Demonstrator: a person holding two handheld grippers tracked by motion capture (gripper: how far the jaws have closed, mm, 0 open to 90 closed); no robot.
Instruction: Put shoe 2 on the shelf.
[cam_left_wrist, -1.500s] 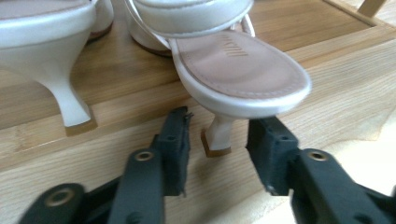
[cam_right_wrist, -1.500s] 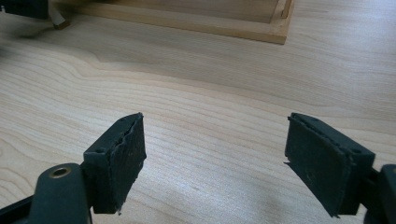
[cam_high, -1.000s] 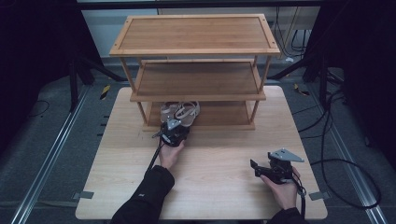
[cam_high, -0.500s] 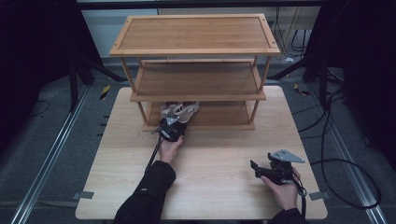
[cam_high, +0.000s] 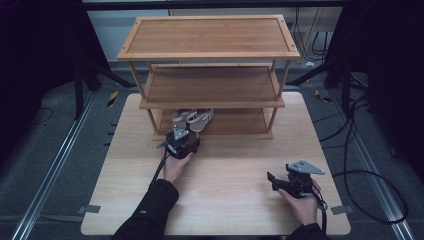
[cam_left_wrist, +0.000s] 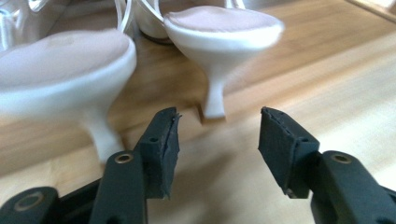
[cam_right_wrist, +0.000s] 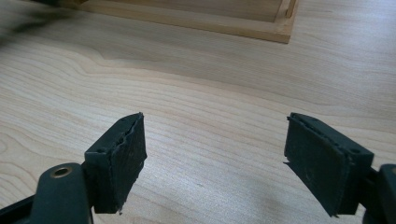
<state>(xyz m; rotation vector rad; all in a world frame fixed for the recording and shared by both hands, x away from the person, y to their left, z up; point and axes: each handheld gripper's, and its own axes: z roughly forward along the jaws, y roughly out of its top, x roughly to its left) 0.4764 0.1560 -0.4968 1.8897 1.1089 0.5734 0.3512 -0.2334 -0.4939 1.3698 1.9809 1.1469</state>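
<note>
Pair of white high-heeled strappy sandals (cam_high: 192, 120) — standing on the bottom shelf of the three-tier bamboo shoe rack (cam_high: 210, 55), toward its left end, heels facing the person. In the left gripper view the two slim heels rest on the shelf boards; the right-hand sandal (cam_left_wrist: 219, 32) has its heel just ahead of the gap between the pads, not touched by either one; the left-hand sandal (cam_left_wrist: 65, 70) sits at about 10 o'clock from that gap, its heel just beside the left pad.

Left claw (cam_high: 181, 141) — at the front edge of the rack, directly at 6 o'clock from the sandals, held by the person's left hand (cam_high: 175, 167). Its jaws have just been opening and now stand spread, nothing pinched; the heel lies beyond the tips, not between the pads.

Right claw (cam_high: 272, 179) — well apart from the rack, at about 5 o'clock from the sandals, low over the light wooden desk (cam_high: 240, 155) near its front right corner, held by the right hand (cam_high: 302, 202). Jaws spread wide, nothing between them; bare desk grain lies beneath, and a corner of the rack's base shows at 12 o'clock in the right gripper view.
</note>
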